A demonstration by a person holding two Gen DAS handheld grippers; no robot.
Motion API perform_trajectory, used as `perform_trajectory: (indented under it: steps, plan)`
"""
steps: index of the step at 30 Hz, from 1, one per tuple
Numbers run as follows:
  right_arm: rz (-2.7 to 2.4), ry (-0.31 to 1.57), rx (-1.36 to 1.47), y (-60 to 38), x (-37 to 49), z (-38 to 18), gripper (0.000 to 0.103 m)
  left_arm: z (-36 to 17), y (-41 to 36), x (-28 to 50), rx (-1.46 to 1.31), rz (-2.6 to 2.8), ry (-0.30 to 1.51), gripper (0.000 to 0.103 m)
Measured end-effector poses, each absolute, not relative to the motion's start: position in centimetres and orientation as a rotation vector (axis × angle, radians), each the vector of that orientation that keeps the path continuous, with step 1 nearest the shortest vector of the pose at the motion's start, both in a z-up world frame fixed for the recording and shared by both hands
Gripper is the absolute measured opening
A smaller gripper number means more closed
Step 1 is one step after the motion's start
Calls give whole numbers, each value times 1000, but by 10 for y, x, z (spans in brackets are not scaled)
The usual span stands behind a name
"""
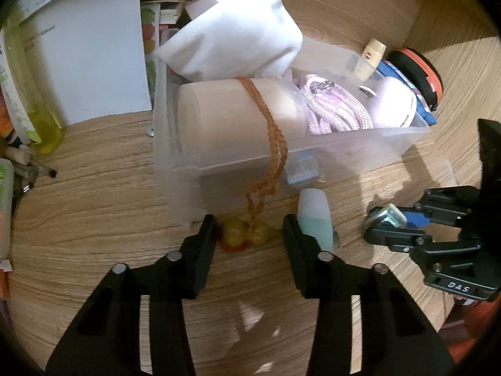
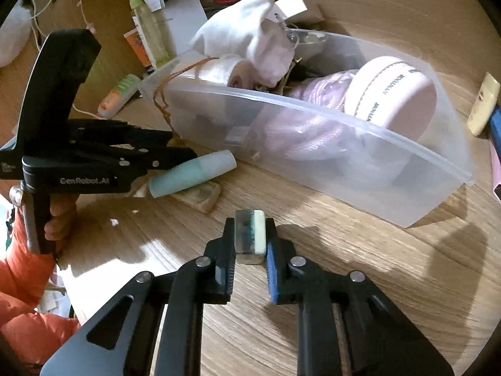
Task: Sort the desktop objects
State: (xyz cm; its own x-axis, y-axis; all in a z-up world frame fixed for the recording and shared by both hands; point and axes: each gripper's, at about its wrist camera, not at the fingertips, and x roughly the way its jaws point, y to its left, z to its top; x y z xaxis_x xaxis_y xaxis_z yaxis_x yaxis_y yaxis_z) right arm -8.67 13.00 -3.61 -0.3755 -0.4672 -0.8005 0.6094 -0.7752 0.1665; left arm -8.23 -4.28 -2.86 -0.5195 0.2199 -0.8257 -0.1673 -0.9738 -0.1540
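The left hand-held gripper (image 1: 250, 235) stands open over the wooden tabletop (image 1: 94, 219), its pads beside two yellow beads (image 1: 245, 235) on an orange cord draped from the clear plastic bin (image 1: 313, 163). A mint tube (image 1: 314, 219) lies just by its right finger. Further right, the right hand-held gripper (image 2: 250, 238) is clamped on a small green-and-white block (image 2: 250, 235), in front of the bin.

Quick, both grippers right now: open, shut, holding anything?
Left gripper: open, nothing gripped; yellow beads lie between its fingers.
Right gripper: shut on a small block.

The wood-grain bench (image 2: 313, 297) carries a translucent plastic bin (image 2: 391, 188), a pale teal tube (image 2: 191, 172) just before it, a small wooden block (image 2: 205, 199), and two yellow beads (image 1: 247, 235).
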Motion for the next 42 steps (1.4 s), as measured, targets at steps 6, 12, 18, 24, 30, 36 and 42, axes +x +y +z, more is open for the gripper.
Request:
perform_trajectory:
  steps: [6,12,18,24,30,36,42]
  plan:
    - [-2187,203,1128,131,-76,-23,15,-25,-42,-80,-1398,2564,-77,31]
    - [-2228,171,1059,136,-74,2,15,-3,-40,-64,-1310,2599,-80,31]
    - [-2269,185,971,141,-72,31,15,30,-40,-48,-1191,2635,-87,31]
    - [-2312,162,890,143,-82,55,15,56,-36,-53,-1108,2668,-90,31]
    - [-2330,157,883,140,-99,59,15,57,-41,-74,-1124,2690,-88,31]
    - [-2323,185,929,130,-121,46,15,45,-48,-92,-1177,2690,-117,31]
    - [-2301,212,983,119,-138,30,15,39,-51,-99,-1177,2659,-135,31]
